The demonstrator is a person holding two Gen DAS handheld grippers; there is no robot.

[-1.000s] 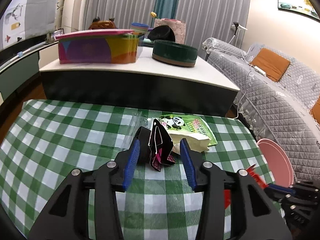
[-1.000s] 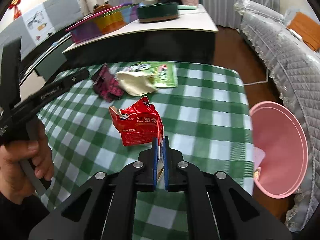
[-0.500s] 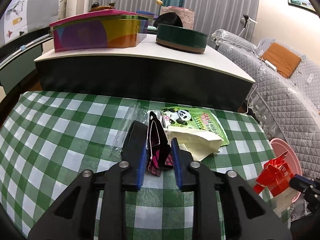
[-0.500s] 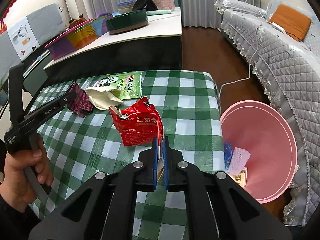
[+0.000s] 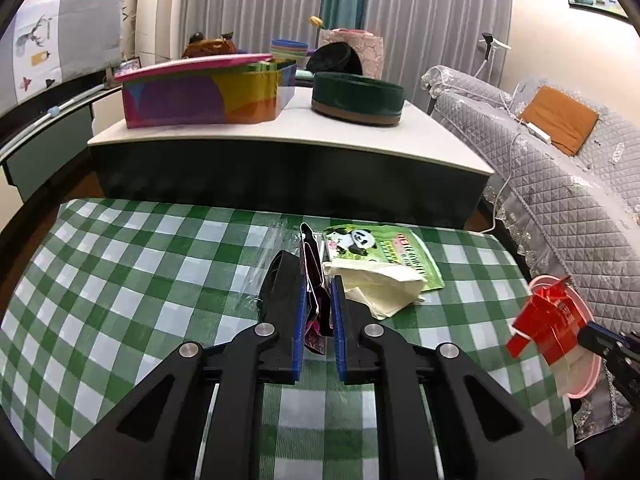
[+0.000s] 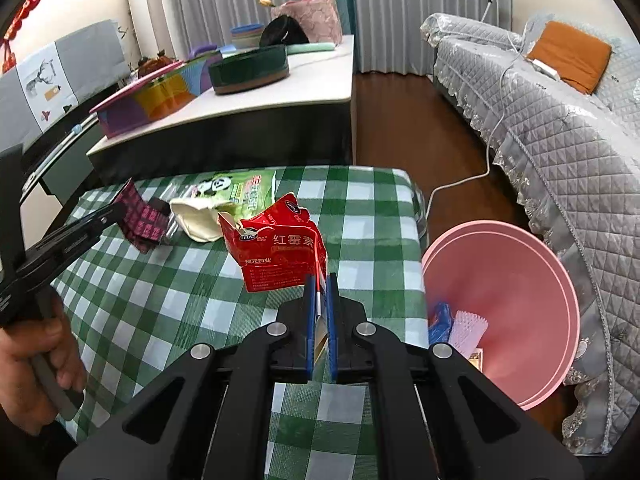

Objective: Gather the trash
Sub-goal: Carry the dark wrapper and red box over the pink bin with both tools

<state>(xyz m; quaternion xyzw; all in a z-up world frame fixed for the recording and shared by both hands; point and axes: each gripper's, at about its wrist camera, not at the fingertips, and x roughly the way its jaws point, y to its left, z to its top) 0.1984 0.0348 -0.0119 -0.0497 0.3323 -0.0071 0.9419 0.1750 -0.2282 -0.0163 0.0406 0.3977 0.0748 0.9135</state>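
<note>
Grey curtains (image 5: 400, 20) hang behind a quilted grey sofa (image 6: 560, 152) on dark wooden floor (image 6: 400, 120).

The lower end of the crumpled black and pink foil wrapper (image 5: 313, 280) is hidden between the blue pads of the left gripper (image 5: 316, 332), and the wrapper itself covers the left edge of the green panda-printed packet (image 5: 380, 246). In the left wrist view the round pink plastic bin (image 5: 582, 364) is mostly hidden behind the torn red paper carton (image 5: 548, 326). The small items inside this bin (image 6: 520, 280) are half covered by the arm of the right gripper (image 6: 320, 300), and the hand (image 6: 36, 364) is cut off at the picture's left edge.
</note>
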